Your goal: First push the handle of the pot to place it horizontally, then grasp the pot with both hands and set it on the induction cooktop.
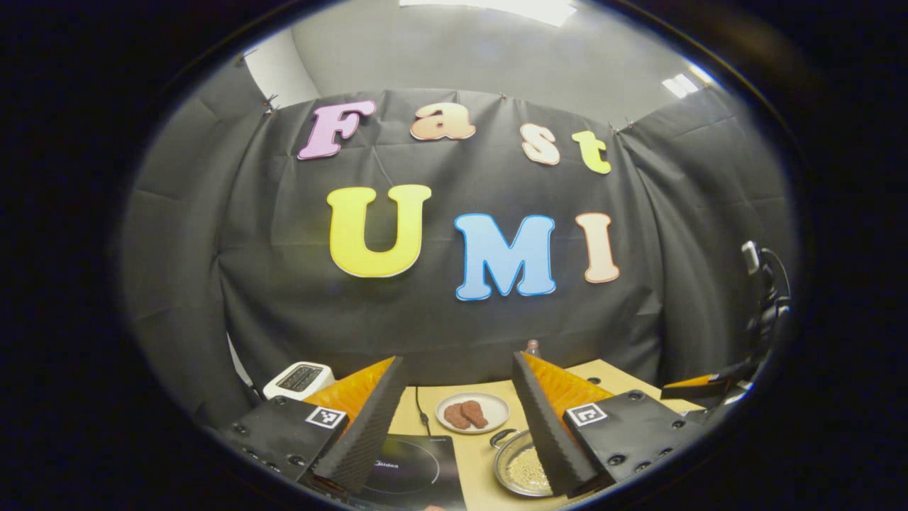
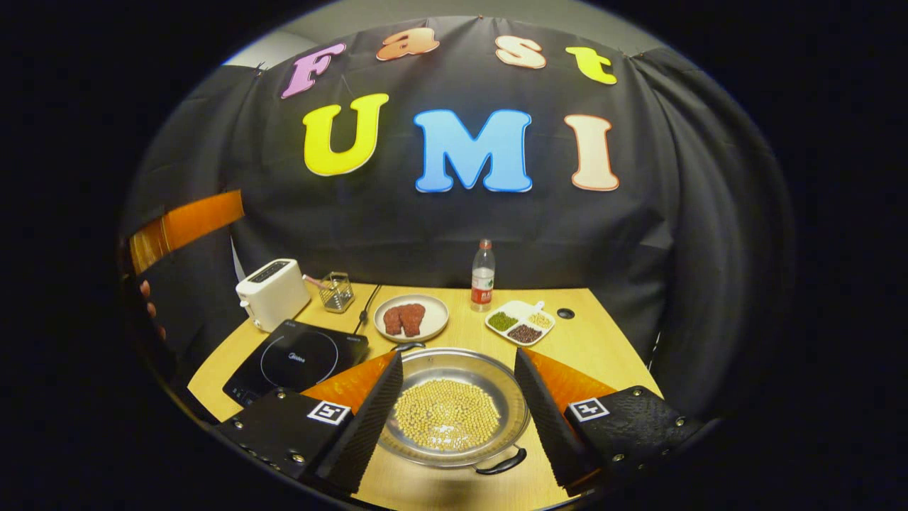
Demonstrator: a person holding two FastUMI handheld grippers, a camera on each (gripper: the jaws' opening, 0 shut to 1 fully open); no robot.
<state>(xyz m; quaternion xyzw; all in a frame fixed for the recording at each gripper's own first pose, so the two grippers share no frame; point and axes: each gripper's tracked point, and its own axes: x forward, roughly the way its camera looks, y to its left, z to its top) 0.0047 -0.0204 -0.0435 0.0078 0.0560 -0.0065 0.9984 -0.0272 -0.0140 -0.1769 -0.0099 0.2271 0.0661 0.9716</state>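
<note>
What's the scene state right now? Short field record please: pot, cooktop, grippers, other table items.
pot: round silver metal pot holding pale beans, dark handles at its far and near rims, on the wooden table
cooktop: flat black induction cooktop, left of the pot, nothing on it
left gripper: open, raised over the table, holding nothing
right gripper: open, fingers either side of the pot, contact unclear
other: white toaster, plate of brown meat, clear plastic bottle, divided white dish

pot (image 2: 454, 408) right of cooktop (image 2: 298, 360) (plate (image 2: 411, 317) behind)
</note>
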